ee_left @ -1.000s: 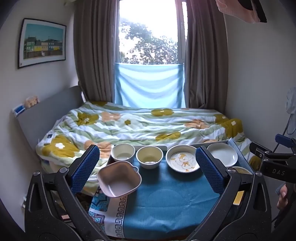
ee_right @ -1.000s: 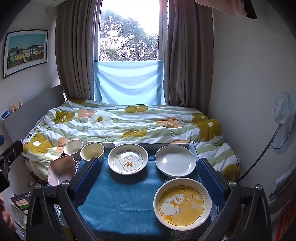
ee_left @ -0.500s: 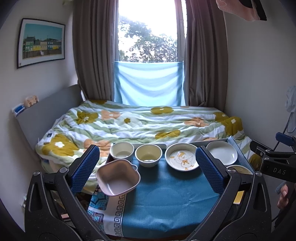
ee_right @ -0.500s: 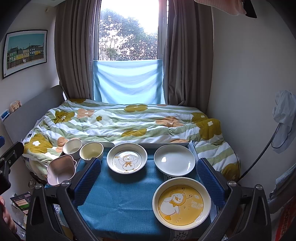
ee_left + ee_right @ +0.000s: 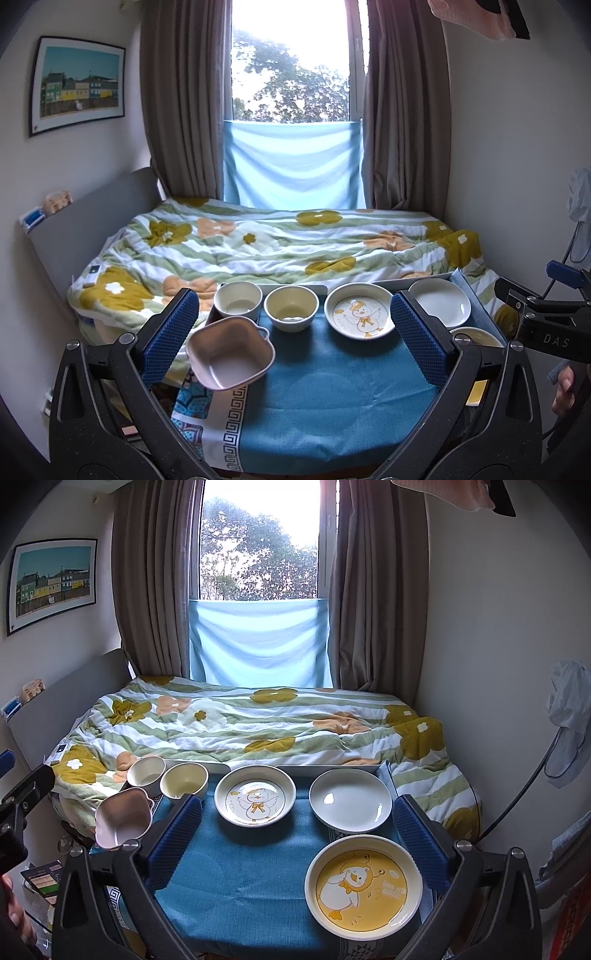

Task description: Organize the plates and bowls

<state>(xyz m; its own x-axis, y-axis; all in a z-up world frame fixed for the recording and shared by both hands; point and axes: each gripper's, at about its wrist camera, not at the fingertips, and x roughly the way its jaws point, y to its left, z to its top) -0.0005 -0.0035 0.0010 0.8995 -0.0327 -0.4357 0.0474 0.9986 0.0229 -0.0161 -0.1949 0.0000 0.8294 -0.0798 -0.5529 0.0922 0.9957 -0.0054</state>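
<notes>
While both grippers point(image 5: 295, 339) point(image 5: 295, 834) gape empty above the table point(image 5: 251, 886), pink bowl point(image 5: 231, 354), white bowl point(image 5: 238, 301), cream bowl point(image 5: 291, 308) hold nothing; duck plate point(image 5: 255, 799), white plate point(image 5: 350, 799), yellow plate point(image 5: 364, 886) lie bare.

Very little has changed over the last second. In the left wrist view, the whole scene has slid slightly upward and the row of dishes sits a touch higher: the pink square bowl point(image 5: 229, 355) at the near left corner of the worktop point(image 5: 332, 398), the two round bowls point(image 5: 291, 307) behind it, and the duck plate point(image 5: 361, 314). In the right wrist view, the yellow duck plate point(image 5: 364, 885) and the white plate point(image 5: 350, 798) have likewise drifted a little up and left. No dish has shifted against its neighbours.
</notes>
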